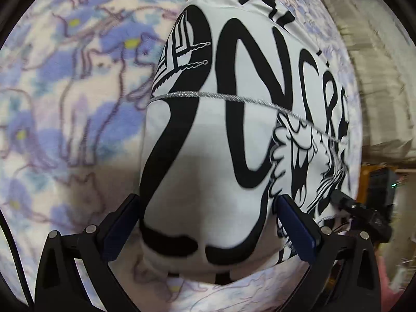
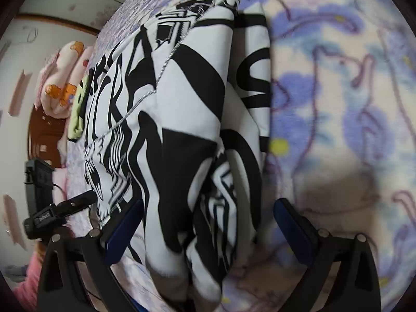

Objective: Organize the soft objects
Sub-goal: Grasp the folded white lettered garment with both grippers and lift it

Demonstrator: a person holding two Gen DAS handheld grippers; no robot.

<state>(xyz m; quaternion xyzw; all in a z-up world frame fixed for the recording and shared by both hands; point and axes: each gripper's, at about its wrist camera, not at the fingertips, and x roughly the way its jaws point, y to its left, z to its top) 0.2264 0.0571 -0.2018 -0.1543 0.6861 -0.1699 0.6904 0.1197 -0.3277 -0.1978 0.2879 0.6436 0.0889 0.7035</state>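
A white garment with bold black lettering and a thin silver chain [image 1: 234, 104] lies folded on a fleece blanket printed with blue and purple cats [image 1: 78, 91]. My left gripper [image 1: 209, 221] is open wide, and the garment's near end bulges between its blue-padded fingers [image 1: 299, 228]. In the right wrist view the same garment [image 2: 182, 104] lies in bunched folds on the blanket [image 2: 338, 104]. My right gripper [image 2: 208, 221] is open too, straddling a fold at the near end. Each gripper shows in the other's view: the right one [image 1: 364, 213] and the left one [image 2: 65, 205], both at the garment's edge.
Pink bedding printed with orange bears [image 2: 65, 78] is piled at the bed's far side, with a pale green soft item [image 2: 76, 109] beside it. A brown wooden piece [image 2: 44, 137] stands beyond the bed. Pale curtain-like fabric [image 1: 377, 78] hangs at the right.
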